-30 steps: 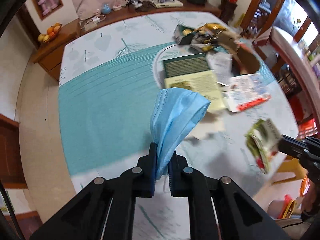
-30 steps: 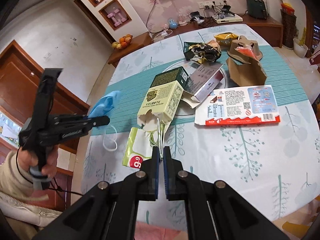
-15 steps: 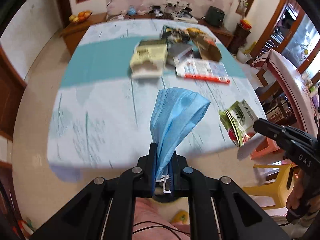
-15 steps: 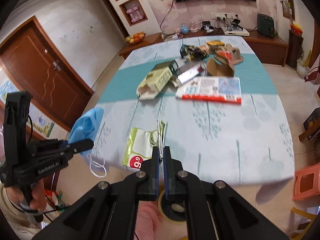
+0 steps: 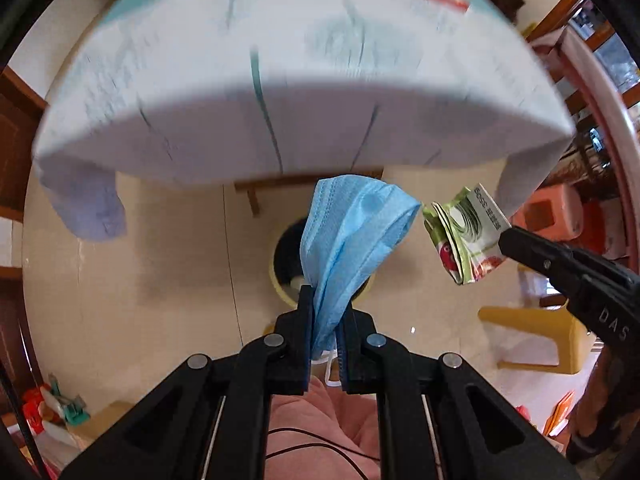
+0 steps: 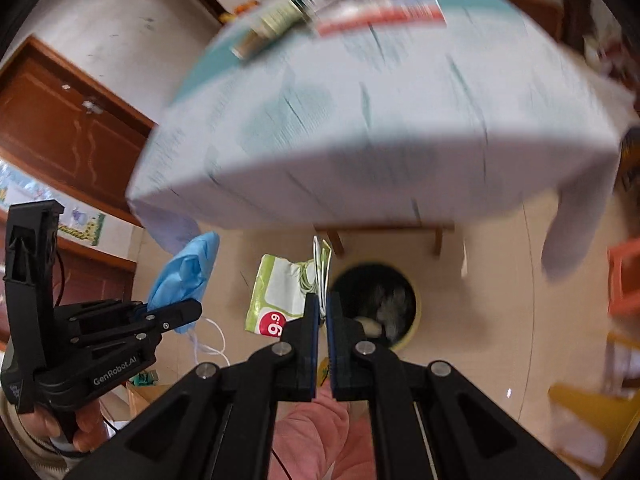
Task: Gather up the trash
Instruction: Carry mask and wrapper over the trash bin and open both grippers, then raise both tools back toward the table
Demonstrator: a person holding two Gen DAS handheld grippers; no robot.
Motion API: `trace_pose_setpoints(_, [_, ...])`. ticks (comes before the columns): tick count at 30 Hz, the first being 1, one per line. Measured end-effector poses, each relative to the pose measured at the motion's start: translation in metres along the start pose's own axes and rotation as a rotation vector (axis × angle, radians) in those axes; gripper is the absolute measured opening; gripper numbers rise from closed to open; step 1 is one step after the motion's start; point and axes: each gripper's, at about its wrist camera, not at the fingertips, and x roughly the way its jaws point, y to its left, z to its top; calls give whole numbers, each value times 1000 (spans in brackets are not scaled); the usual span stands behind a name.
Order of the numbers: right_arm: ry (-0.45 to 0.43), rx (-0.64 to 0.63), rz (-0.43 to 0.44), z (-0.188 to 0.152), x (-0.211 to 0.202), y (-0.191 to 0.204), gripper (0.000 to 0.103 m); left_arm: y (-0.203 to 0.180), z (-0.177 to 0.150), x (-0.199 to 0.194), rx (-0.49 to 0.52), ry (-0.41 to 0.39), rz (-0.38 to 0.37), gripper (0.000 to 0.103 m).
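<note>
My left gripper (image 5: 325, 304) is shut on a blue face mask (image 5: 352, 232), held over the floor in front of the table. The mask partly hides a round yellow-rimmed trash bin (image 5: 284, 256) just beyond it. My right gripper (image 6: 322, 308) is shut on a green and white wrapper (image 6: 286, 292); the bin (image 6: 414, 300) lies just right of its fingertips, with pale trash inside. The right gripper and wrapper (image 5: 464, 236) show at the right of the left wrist view. The left gripper (image 6: 192, 310) with the mask (image 6: 184, 276) shows at the left of the right wrist view.
The table (image 5: 304, 92) with a pale leaf-print cloth fills the upper half, blurred; boxes and wrappers (image 6: 360, 16) lie at its far side. A yellow stool (image 5: 532, 340) and an orange stool (image 5: 548, 212) stand at the right. A brown door (image 6: 68, 128) is at the left.
Both grippers have swung down and back from over the table to the floor in front of it, still holding the mask and wrapper. The bin has come into view.
</note>
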Motion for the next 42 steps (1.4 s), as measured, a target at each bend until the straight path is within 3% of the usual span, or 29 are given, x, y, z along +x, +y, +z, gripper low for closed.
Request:
trace_pose_setpoints(7, [87,115,-43,-25,86,-38,4,2,-10,108,-4,100,31,8])
trace_pose_setpoints(17, [155,138,-88,-37,209,-63,4,10,1,225,32,178,47,10])
trace_pose_setpoints(23, [159,189,-89,-35,254,-78,8,11,10,261,95,192,73,45])
trace_pose_setpoints(26, [156,215,-91,-35,264,-85,16,18,13,269,71,183,72,51])
trace_pose_setpoints(28, [155,235,-76,-35,265,-87,34,25,14,272,48,188,67,51])
trace_pose_setpoints(29, [155,241,-73,-36,266,-87,37,26,13,273,40,191,66,51])
trace_pose_setpoints(36, [149,208,-74,-36,240,-69,38,22,9,251,62,153,81,51])
trace_pose_setpoints(42, [103,182,-70,-32,176,-43,38,23,8,178,27,71,51,51])
